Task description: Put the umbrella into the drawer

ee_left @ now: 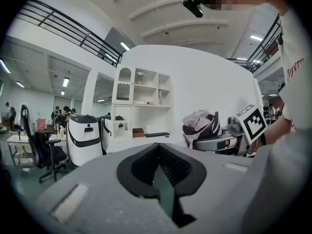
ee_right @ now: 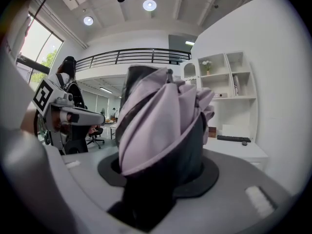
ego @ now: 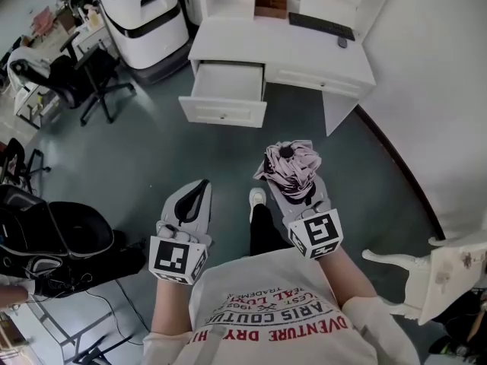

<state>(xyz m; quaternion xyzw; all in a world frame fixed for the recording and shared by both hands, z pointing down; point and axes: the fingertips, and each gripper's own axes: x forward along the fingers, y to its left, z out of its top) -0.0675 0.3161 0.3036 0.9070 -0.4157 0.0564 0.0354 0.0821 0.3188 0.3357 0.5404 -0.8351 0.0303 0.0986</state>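
Note:
A folded mauve umbrella [ego: 291, 166] stands out forward from my right gripper [ego: 295, 179], whose jaws are shut on its dark body. In the right gripper view the umbrella [ee_right: 161, 116] fills the middle, clamped between the black pads of the right gripper [ee_right: 161, 150]. My left gripper [ego: 199, 192] hangs level beside it, to its left, shut and holding nothing. In the left gripper view the left gripper [ee_left: 161, 172] shows only a thin slit between its jaws, and the umbrella [ee_left: 200, 122] appears off to the right. The white drawer [ego: 227, 82] is pulled open from the white desk [ego: 304, 52], ahead of both grippers.
A black keyboard [ego: 319, 25] lies on the desk. A white cabinet on wheels [ego: 148, 17] and a black office chair [ego: 91, 74] stand at the upper left. Black bags [ego: 68, 238] lie on the floor at left, and a white chair [ego: 426, 268] stands at right.

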